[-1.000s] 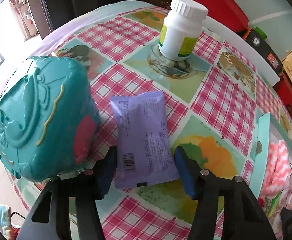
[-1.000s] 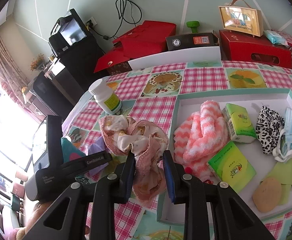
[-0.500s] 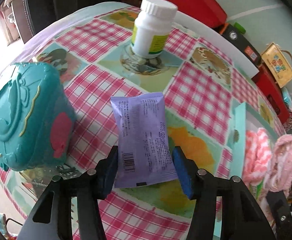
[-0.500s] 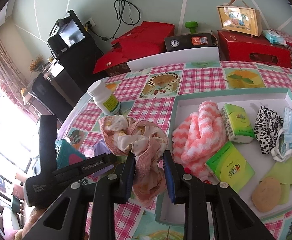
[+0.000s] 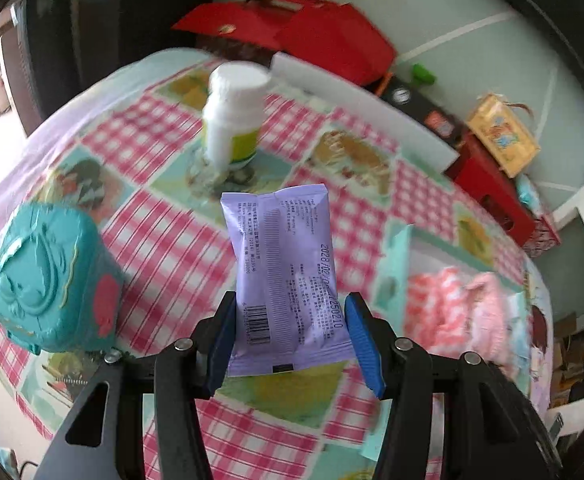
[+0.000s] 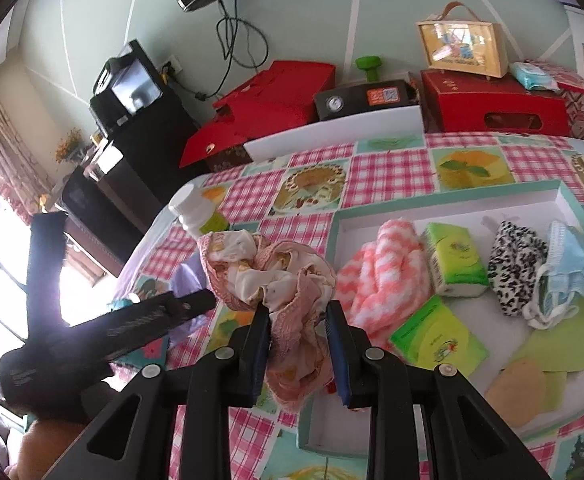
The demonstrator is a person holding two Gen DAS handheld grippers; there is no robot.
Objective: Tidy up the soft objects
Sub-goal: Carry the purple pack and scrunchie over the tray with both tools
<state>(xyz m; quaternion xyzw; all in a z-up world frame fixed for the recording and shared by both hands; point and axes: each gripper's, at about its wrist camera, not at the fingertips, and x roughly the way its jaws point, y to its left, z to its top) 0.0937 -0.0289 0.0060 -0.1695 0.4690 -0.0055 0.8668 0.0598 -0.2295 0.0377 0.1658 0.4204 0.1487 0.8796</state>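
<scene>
**Both grippers hold soft items above the checked tablecloth**

The left gripper has its jaws about half apart, with the blue pads pressed against both long edges of a purple packet. The packet stands upright between the fingers, clear of the tablecloth, barcode end nearest the camera. Left of it sits a teal case; behind it stands a white bottle with a green label.

The right gripper has its jaws narrowly parted and clamped on a bunched pink cloth, which spills above and below the pads. The cloth hangs over the table just left of the tray's left rim.

Inside the tray lie a pink-and-white striped towel, 2 green tissue packs, a black-and-white spotted cloth, a blue face mask, a light green cloth and a tan round pad. From the right wrist view, the left gripper's black body crosses the lower left, with purple showing past its tip.
</scene>
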